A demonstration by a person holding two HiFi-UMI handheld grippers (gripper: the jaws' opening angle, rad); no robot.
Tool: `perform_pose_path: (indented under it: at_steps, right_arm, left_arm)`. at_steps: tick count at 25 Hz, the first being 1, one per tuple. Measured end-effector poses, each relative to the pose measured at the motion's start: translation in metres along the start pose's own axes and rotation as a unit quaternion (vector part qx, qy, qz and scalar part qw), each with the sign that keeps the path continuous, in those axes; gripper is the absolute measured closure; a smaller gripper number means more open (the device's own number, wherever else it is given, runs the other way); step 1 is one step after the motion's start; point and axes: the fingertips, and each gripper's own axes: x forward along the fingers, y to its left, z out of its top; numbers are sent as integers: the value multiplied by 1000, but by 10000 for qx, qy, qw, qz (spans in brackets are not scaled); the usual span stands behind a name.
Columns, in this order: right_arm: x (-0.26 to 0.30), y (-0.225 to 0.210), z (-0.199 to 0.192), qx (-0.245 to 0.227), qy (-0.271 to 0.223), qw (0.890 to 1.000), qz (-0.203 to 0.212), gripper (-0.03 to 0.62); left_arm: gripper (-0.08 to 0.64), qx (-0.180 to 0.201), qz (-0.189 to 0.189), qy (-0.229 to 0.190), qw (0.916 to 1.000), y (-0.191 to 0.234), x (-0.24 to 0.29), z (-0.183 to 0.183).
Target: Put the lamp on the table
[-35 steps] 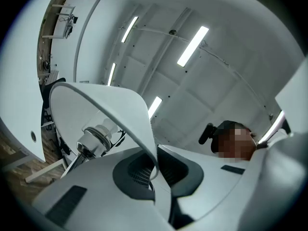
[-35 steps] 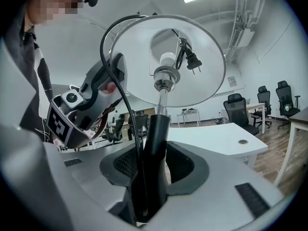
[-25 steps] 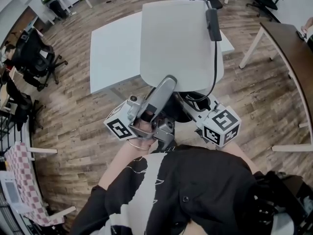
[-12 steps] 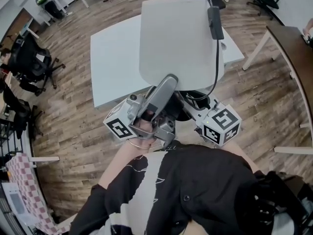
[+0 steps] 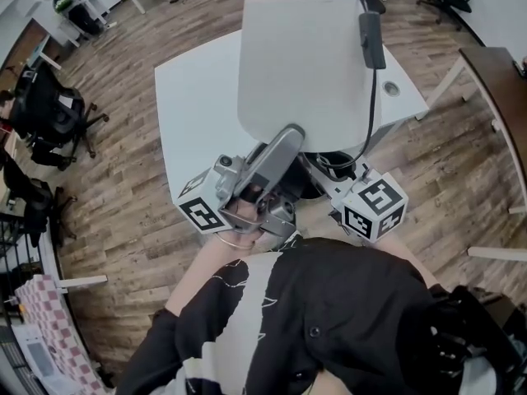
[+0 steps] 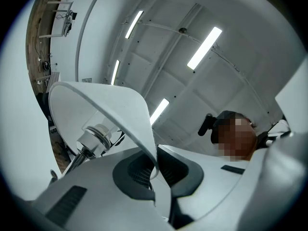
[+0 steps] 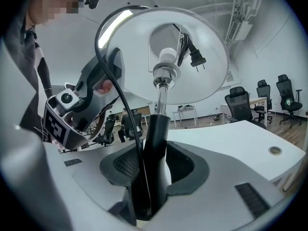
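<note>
The lamp has a wide white shade point(image 5: 305, 64), a black stem point(image 7: 156, 138) and a black cord point(image 5: 368, 89) with an inline switch lying over the shade. My left gripper point(image 5: 288, 136) is shut on the shade's rim point(image 6: 150, 143), pointing upward; the bulb socket point(image 6: 94, 138) shows under the shade. My right gripper point(image 7: 154, 166) is shut on the black stem with the cord beside it; in the head view only its marker cube point(image 5: 375, 206) is plain. The plug point(image 7: 195, 57) hangs inside the shade. The white table point(image 5: 198, 97) lies just below and beyond the lamp.
A round cable hole point(image 5: 391, 89) sits near the table's right edge. Black office chairs point(image 5: 49, 109) stand on the wood floor at left, more point(image 7: 240, 102) beyond the table. A brown desk point(image 5: 498, 81) runs along the right.
Both grippers and the lamp have travelled forward, so the shade now covers more of the white table and its near edge lies closer. Both grips are unchanged.
</note>
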Motion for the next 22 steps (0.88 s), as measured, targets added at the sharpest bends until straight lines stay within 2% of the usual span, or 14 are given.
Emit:
perform_pose_path:
  at_steps: [8,13,22]
  right_arm:
    - [41,-5,7,-2,-1,9998,-198,434]
    - [51,-12,13,-72,58,9993,-360,434]
    - [57,-3,6,-64,185,9991,-383,433]
  left_arm:
    - [537,-60,-166,67,9998,24,-12,37]
    - [537,-125,-246,167,9995,29,-11,43]
    - [537,-134,-206,158,9996,27,-24,45]
